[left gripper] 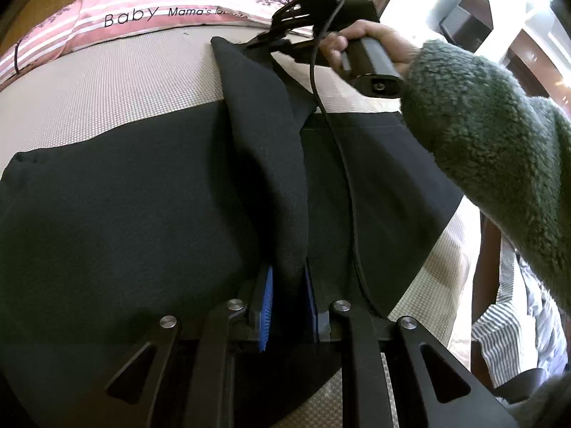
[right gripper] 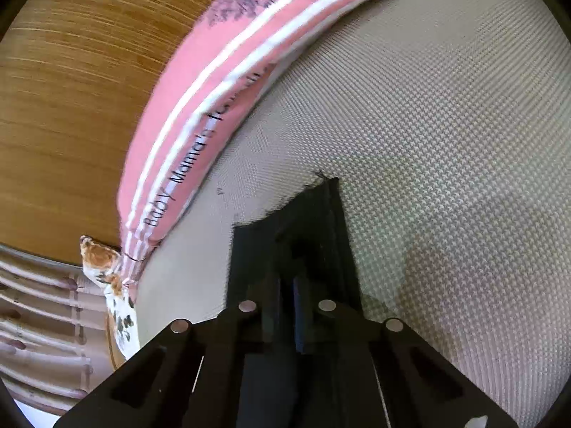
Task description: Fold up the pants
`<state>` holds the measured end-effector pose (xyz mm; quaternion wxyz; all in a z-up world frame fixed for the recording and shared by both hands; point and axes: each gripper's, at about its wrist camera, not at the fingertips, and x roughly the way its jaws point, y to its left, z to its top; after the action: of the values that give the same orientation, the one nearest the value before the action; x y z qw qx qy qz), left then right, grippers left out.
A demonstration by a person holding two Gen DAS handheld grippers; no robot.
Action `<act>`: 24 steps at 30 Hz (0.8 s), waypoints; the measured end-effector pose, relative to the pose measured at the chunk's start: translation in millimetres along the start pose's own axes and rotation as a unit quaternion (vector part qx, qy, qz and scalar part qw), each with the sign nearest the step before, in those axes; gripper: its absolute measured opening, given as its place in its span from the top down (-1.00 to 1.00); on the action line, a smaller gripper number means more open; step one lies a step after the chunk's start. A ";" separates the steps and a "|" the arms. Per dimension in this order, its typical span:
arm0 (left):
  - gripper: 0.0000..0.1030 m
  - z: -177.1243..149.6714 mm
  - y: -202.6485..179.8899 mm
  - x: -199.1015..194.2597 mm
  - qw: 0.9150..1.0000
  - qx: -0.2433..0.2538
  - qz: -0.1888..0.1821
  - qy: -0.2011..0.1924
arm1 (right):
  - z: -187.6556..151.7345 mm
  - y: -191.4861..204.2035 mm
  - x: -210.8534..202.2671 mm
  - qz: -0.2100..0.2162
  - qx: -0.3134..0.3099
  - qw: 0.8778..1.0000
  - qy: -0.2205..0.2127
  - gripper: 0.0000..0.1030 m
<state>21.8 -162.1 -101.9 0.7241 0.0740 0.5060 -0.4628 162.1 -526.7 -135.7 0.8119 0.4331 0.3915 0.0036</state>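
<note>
Black pants (left gripper: 125,196) lie spread on a beige textured mattress (left gripper: 107,82). A raised fold of the pants (left gripper: 264,135) runs from my left gripper (left gripper: 289,289) up to the right gripper (left gripper: 274,41). My left gripper is shut on this fold between its blue pads (left gripper: 267,306). The right gripper, held by a hand in a green fleece sleeve (left gripper: 492,135), grips the fold's far end. In the right wrist view my right gripper (right gripper: 289,303) is shut on the black pants edge (right gripper: 314,221), held above the mattress (right gripper: 446,142).
A pink striped pillow (left gripper: 150,18) printed "Baby Mama's" lies along the mattress's far edge, also in the right wrist view (right gripper: 200,114). A bamboo mat (right gripper: 71,89) lies beyond it. Striped cloth (left gripper: 514,331) hangs past the mattress's right edge. A black cable (left gripper: 342,164) trails across the pants.
</note>
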 end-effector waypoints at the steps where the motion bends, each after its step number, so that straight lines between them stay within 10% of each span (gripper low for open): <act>1: 0.66 0.1 -0.8 0.0 1.000 0.002 0.001 0.000 | -2.0 0.9 -11.3 0.007 0.001 1.000 -0.008 0.89; 12: 0.61 0.0 -30.6 5.8 0.996 0.065 0.052 0.004 | -71.1 -50.3 -226.1 -0.026 0.024 0.987 -0.158 0.91; 24: 0.51 -17.4 -77.0 16.2 0.966 0.207 0.157 0.010 | -173.2 -177.3 -263.1 -0.110 0.169 0.966 -0.162 0.91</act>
<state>-46.2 -204.9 -95.4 0.7514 0.3053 0.3879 -0.4378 -190.0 -606.9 -149.6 0.7747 0.5135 0.2947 -0.2220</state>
